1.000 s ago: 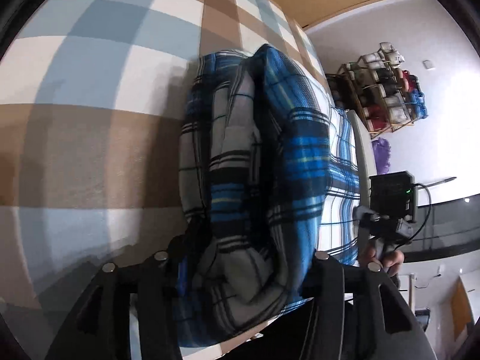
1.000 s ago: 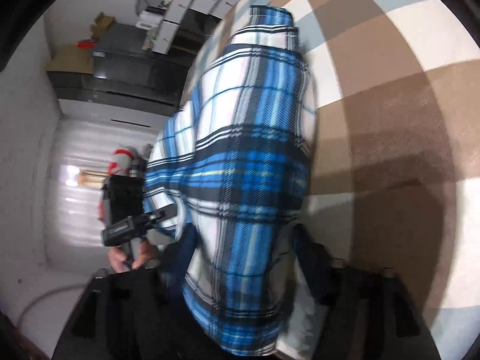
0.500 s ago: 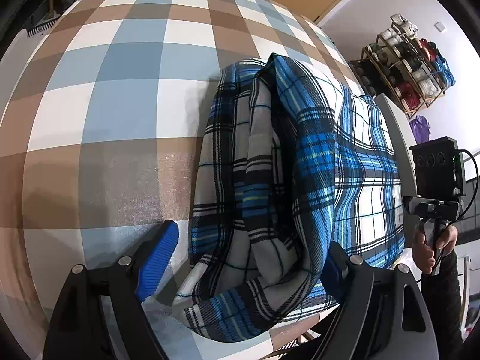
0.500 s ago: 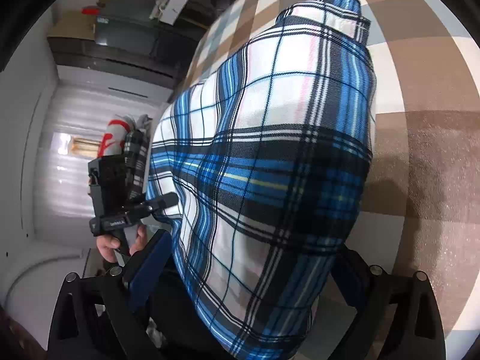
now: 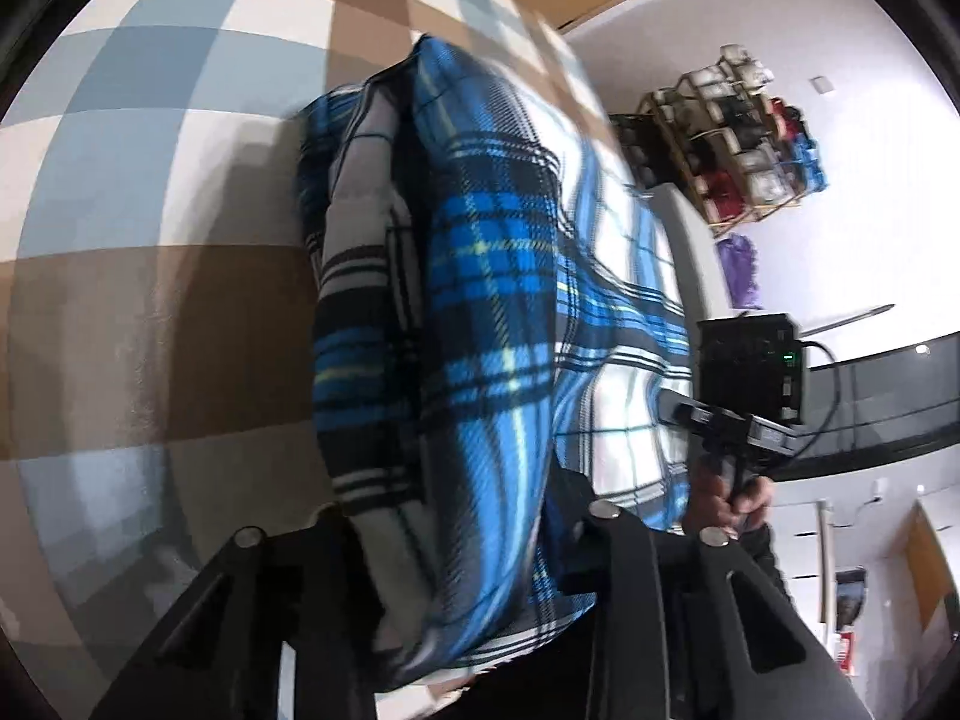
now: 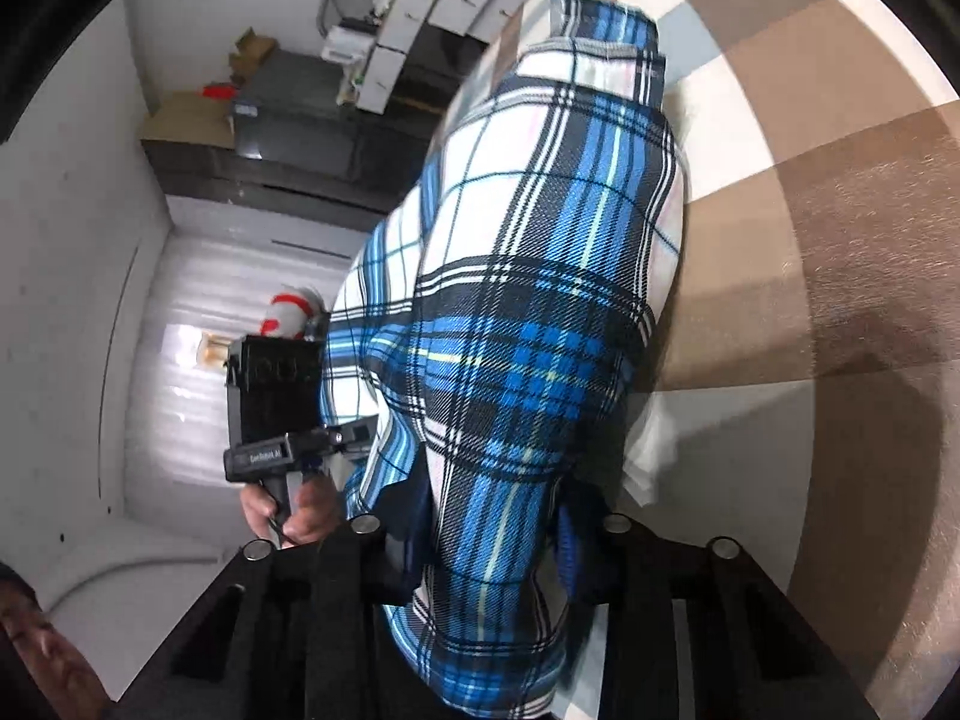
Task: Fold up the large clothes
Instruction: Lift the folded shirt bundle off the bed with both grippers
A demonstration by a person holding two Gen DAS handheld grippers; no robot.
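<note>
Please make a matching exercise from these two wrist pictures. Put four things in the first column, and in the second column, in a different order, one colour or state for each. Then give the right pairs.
Things:
1. plaid shirt
2. checked cloth under the shirt
3. left gripper
4. wall shelf

Colour or state:
A. closed on a bunched near edge of fabric
B. blue, white and black
C. wooden frame, filled with small items
D. brown, pale blue and white squares

Pairs: 1-B, 2-D, 3-A, 4-C

The right gripper also grips the shirt's near edge.
</note>
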